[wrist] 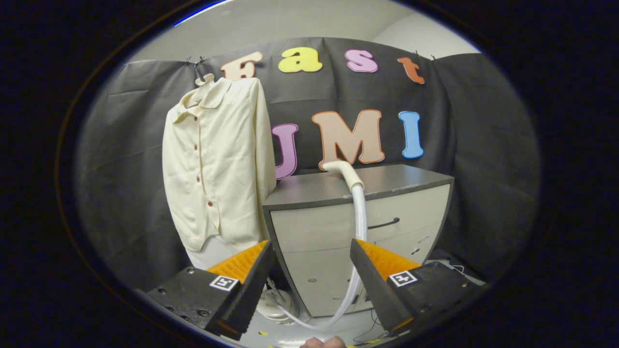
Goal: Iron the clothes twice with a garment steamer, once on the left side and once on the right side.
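- The tongs (pixel 312 251) stand wide apart, their two orange-faced fingers (pixel 239 265) holding nothing.
- Each finger's black body carries a small square marker on its top.
- Through the gap between the fingers shows the front of a grey cabinet (pixel 319 241), set well beyond them.
- A white ribbed hose (pixel 359 212) drops down the cabinet front just inside the right finger, curves low across the floor and runs to a round white base unit (pixel 276 305) near the left finger's tip.
- The garment steamer's cream head (pixel 344 173) lies on the cabinet's dark top, which serves as a counter (pixel 387 181), at the hose's upper end.
- The cabinet front has a dark curved handle (pixel 383 223) on its upper drawer.
- The cream button-up shirt (pixel 217 159) hangs on a hanger (pixel 200 72) against the black cloth wall, just beside the cabinet on the left and farther back than the left finger.
- Dark red buttons run down the shirt's front.
- A bit of a hand (pixel 323 342) shows at the very bottom, below the gap between the fingers.
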The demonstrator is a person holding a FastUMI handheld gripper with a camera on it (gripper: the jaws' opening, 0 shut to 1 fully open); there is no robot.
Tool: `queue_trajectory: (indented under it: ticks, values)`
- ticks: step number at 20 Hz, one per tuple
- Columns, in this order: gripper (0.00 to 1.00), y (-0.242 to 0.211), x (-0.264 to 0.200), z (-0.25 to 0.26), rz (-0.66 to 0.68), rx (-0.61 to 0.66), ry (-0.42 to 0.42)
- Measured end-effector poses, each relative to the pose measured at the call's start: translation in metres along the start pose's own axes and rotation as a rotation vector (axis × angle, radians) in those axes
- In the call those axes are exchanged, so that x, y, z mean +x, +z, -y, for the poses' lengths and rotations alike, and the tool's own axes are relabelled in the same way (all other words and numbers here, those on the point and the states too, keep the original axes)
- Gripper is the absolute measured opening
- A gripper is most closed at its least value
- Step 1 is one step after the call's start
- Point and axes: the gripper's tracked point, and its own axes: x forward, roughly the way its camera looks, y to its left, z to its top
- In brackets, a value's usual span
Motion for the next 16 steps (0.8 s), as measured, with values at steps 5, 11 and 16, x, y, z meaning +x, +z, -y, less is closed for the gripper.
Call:
queue_trajectory:
  ticks: [5, 11, 16]
  values:
    - [0.97, 0.018, 0.019, 0.027, 0.029, 0.005, -0.007]
    - [0.97, 0.056, 0.067, 0.069, 0.060, -0.010, -0.037]
    - [0.97, 0.081, 0.109, 0.102, 0.065, -0.012, -0.083]
